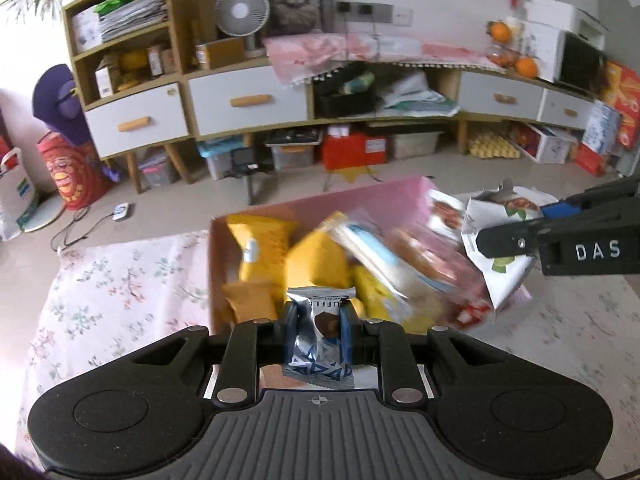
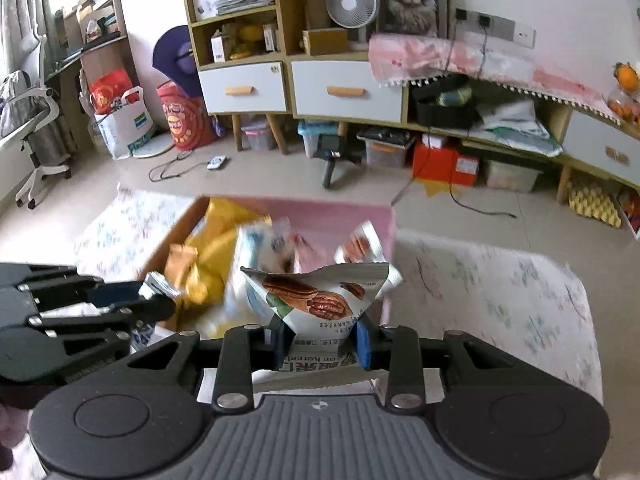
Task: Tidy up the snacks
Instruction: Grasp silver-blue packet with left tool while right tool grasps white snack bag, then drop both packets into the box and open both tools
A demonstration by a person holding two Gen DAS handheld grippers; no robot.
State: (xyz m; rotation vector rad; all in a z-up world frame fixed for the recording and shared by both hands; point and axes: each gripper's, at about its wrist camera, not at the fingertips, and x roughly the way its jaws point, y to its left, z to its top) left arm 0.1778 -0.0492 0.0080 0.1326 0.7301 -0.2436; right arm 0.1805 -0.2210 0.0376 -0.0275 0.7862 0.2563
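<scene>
A pink cardboard box (image 1: 384, 196) sits on the floral tablecloth, filled with several snack packs, among them yellow bags (image 1: 260, 248) and a blurred blue-white pack (image 1: 380, 256). My left gripper (image 1: 319, 328) is shut on a small silver-blue truffle packet (image 1: 320, 344), held at the box's near edge. My right gripper (image 2: 324, 340) is shut on a white pecan snack bag (image 2: 320, 300), held over the box's right side (image 2: 388, 240). The right gripper (image 1: 560, 240) with its bag (image 1: 496, 240) also shows in the left wrist view, at the box's right. The left gripper (image 2: 120, 304) shows at the left of the right wrist view.
The table carries a floral cloth (image 1: 120, 288) on both sides of the box. Beyond the table is tiled floor, with a low cabinet (image 1: 248, 104) with white drawers, storage bins under it, a fan (image 1: 242, 12) and bags (image 1: 68, 176) at the left.
</scene>
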